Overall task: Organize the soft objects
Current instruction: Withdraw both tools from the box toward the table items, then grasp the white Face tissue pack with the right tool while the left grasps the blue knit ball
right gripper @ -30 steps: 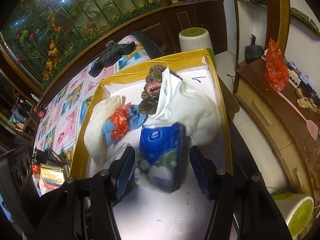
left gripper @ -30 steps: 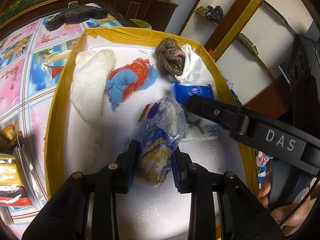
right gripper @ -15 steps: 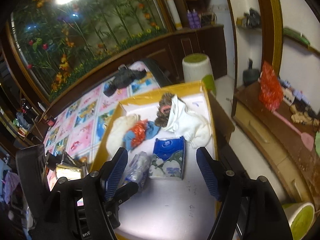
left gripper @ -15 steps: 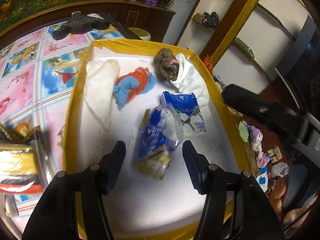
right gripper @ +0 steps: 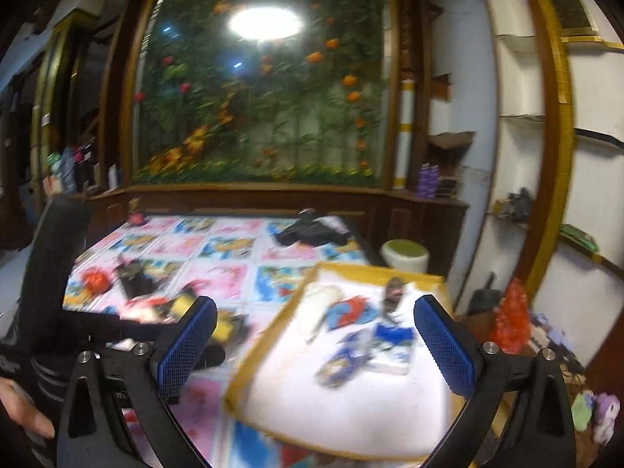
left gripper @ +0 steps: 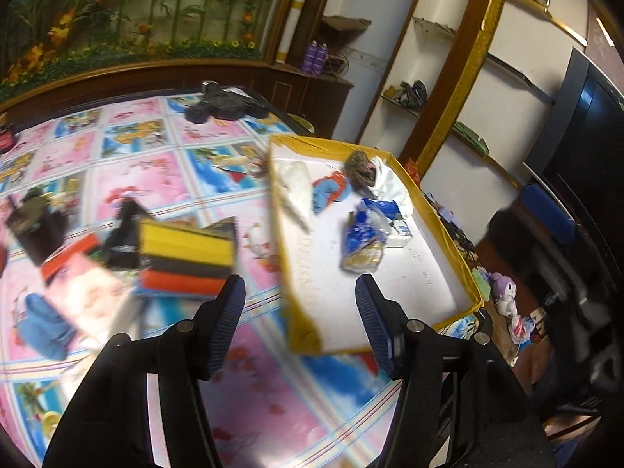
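**Both grippers empty above the table, soft things lying in the yellow-rimmed box**

Your left gripper (left gripper: 300,323) tilts down toward the patterned pink-and-blue tablecloth (left gripper: 163,179). Its blue-padded jaws stand partly apart with nothing between them. Your right gripper (right gripper: 314,345) points closer to level, toward the flowered wall panel beyond the table. Its jaws are opening wide, and nothing is between them either. At the left edge of the right wrist view your hand (right gripper: 23,405) wraps the black handle of the other gripper.

The shallow white box with a yellow taped rim (left gripper: 436,210) sits on the table ahead of your left gripper and slightly to the right of its jaws; from the right gripper it lies directly ahead, framed between the two pads. Inside, nearest your left gripper, lies the crinkled blue-and-yellow plastic tissue packet (left gripper: 362,241), with the blue-and-white tissue pack (left gripper: 390,214) touching it just beyond. Farther on sit a blue cloth wrapped with orange-red plastic (left gripper: 327,191), a cream-white folded cloth (left gripper: 296,187) along the box's left wall, a brown knitted bundle (left gripper: 358,167) and a white cloth (left gripper: 390,179) against it at the far corner.

Outside the box, left of your left gripper's jaws, blurred things lie on the tablecloth: a yellow, black and orange striped packet (left gripper: 187,253) and a blue cloth piece (left gripper: 43,327).
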A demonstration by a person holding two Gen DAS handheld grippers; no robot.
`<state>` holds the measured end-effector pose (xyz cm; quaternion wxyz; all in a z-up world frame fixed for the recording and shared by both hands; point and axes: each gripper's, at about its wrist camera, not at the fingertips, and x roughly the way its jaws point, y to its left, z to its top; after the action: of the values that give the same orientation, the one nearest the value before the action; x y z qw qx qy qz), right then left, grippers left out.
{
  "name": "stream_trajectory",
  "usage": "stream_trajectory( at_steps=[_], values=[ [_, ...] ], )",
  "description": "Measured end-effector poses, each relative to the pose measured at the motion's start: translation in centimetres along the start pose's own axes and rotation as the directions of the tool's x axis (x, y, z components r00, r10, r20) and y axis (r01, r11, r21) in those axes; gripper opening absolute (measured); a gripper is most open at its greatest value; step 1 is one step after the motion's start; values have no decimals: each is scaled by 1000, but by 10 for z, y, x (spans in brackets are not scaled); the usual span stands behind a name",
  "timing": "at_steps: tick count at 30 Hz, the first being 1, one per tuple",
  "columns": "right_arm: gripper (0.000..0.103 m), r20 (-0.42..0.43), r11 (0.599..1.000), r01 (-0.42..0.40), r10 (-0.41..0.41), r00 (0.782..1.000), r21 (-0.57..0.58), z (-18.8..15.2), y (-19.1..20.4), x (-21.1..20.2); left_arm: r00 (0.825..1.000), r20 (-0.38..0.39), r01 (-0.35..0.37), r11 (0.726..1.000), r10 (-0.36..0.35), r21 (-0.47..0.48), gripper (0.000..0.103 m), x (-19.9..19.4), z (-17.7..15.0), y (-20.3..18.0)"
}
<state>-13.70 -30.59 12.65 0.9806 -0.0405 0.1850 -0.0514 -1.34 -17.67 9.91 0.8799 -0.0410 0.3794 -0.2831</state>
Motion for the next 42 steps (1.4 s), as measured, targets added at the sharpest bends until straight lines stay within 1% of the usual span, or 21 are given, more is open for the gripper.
stream_trajectory(
  at_steps=[3,5,6,8,9,12,14,15,17,19,24,26,28,30,32,33,34,36,38,40,42],
  values=[
    [100,-12,995,-98,99,995,32,-5,12,-1,999,35,-28,999,29,-19,57,-24,-11,26],
    [93,-29,986,-157,158,987,51,-9,19,0,997,49,-54,997,56,-47,58,-39,-19,47],
    [93,-42,982,-178,181,983,57,-11,20,2,996,52,-68,996,71,-64,58,-45,-22,59],
    [94,-85,966,-252,257,963,62,-17,31,5,992,60,-105,988,112,-110,58,-59,-30,86],
    [95,-101,963,-264,269,958,59,-20,35,7,988,65,-128,982,138,-135,58,-65,-34,101],
    [94,-198,955,-293,297,934,48,-35,60,18,970,66,-213,950,234,-230,58,-82,-46,148],
    [89,-244,938,-344,346,906,50,-45,78,25,952,52,-277,920,302,-279,58,-88,-55,176],
    [88,-277,925,-377,375,885,49,-49,92,28,941,46,-306,903,334,-302,58,-90,-59,188],
    [80,-324,907,-419,406,854,33,-55,112,37,922,30,-353,871,385,-343,58,-90,-67,209],
    [80,-362,903,-430,395,844,-18,-54,138,49,910,18,-378,848,414,-371,58,-86,-74,223],
    [74,-446,882,-469,406,798,-37,-41,177,84,911,17,-373,840,413,-395,58,-77,-84,236],
    [71,-492,879,-478,414,766,-4,-38,182,104,919,22,-350,843,393,-409,58,-77,-83,239],
    [70,-525,871,-489,438,730,47,-37,188,123,920,23,-346,838,391,-422,58,-78,-84,242],
    [70,-550,883,-466,419,722,61,-44,191,148,925,26,-332,839,380,-431,58,-79,-85,244],
    [60,-580,884,-460,415,701,76,-51,196,169,925,23,-332,838,379,-434,58,-79,-86,245],
    [57,-563,890,-453,401,723,52,-51,199,169,927,18,-329,838,374,-435,58,-78,-86,246],
    [44,-569,893,-449,388,725,38,-51,201,168,929,13,-327,838,369,-436,58,-77,-86,247],
    [44,-558,891,-452,393,731,35,-53,201,169,931,5,-326,839,365,-436,58,-75,-86,246],
    [44,-536,892,-451,396,745,33,-56,195,162,939,9,-308,853,343,-422,58,-74,-85,242],
    [44,-512,897,-437,406,757,66,-57,181,155,950,28,-276,880,311,-386,58,-73,-82,232],
    [44,-502,893,-434,432,750,121,-59,165,150,957,36,-261,908,288,-327,58,-69,-76,216]
  ],
)
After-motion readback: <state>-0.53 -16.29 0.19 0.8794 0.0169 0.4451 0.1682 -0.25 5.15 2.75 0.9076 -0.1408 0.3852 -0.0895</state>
